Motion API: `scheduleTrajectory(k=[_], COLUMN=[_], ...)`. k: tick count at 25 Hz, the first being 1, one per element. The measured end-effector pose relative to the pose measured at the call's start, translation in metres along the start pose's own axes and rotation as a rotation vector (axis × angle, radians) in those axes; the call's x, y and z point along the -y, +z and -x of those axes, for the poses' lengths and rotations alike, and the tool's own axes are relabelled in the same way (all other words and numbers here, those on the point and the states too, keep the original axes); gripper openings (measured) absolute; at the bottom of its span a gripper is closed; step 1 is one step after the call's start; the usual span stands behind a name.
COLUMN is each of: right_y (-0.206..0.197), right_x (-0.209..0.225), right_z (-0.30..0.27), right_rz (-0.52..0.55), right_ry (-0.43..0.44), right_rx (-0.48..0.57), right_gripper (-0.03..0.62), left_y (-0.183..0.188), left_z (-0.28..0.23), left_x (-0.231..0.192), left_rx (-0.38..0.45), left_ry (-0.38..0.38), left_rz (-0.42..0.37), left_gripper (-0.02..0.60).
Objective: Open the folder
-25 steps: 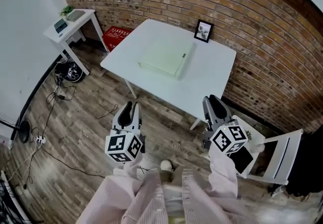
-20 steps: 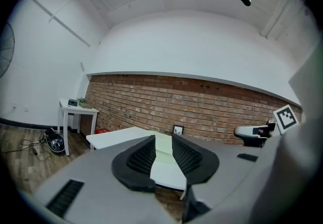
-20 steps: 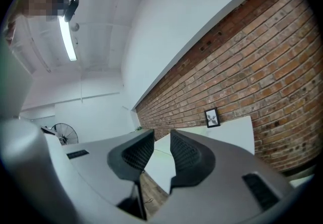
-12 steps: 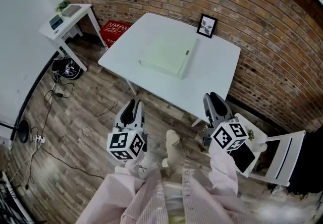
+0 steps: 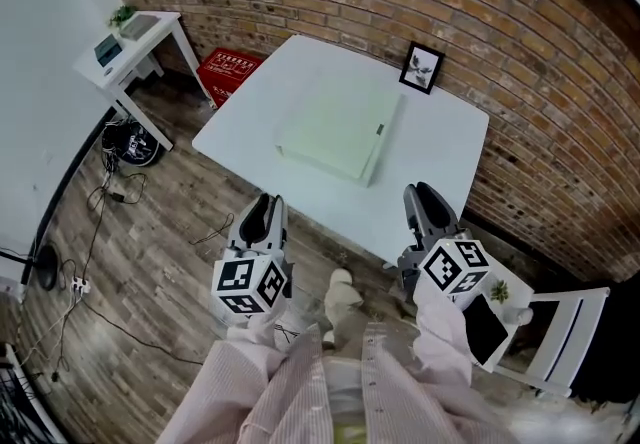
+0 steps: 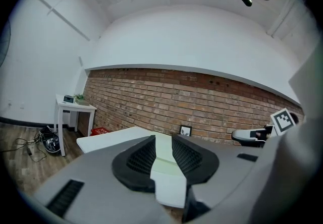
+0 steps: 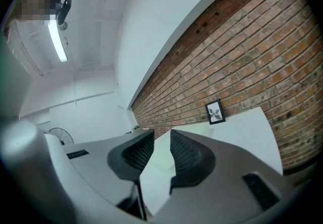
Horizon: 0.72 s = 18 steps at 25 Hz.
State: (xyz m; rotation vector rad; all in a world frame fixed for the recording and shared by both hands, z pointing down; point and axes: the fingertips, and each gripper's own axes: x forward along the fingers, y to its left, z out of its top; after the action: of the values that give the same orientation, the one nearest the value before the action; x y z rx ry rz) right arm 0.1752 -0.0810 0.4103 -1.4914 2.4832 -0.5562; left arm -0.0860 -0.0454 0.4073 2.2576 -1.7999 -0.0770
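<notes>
Folder [image 5: 340,127]: pale green, closed, lying flat near the middle of the white table [image 5: 445,177], with the picture frame [image 5: 423,68] beyond its far corner. Your left gripper [image 5: 262,215] and right gripper [image 5: 425,200] are both short of the table's near edge, well apart from the folder. Each has its jaws standing a little apart with nothing between them. Judgement: the cover looks like stiff, smooth board. It is probably light and likely to slide on the slick tabletop if pushed sideways. The small dark tab [image 5: 380,129] on the right edge suggests that side opens, though the spine side cannot be confirmed. Pin one corner with one gripper, then pinch only the top cover's lip near the tab and lift.
</notes>
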Motion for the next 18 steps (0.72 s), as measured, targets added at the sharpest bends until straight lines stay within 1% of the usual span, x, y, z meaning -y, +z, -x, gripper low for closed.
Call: scheduleTrajectory(k=[7, 18], right_y=[0.009, -0.009], right_x=[0.029, 0.07], right_z=[-0.045, -0.1], right_rz=[-0.041, -0.103], right_ry=[-0.032, -0.073], right_rx=[-0.02, -0.096], right_gripper=[0.08, 0.08], left_y=[0.007, -0.008], left_z=[-0.055, -0.123], left_x=[-0.007, -0.017], left_rx=[-0.031, -0.113], left_ry=[-0.013, -0.038], left_rz=[-0.014, -0.044], left_gripper=[0.091, 0.091])
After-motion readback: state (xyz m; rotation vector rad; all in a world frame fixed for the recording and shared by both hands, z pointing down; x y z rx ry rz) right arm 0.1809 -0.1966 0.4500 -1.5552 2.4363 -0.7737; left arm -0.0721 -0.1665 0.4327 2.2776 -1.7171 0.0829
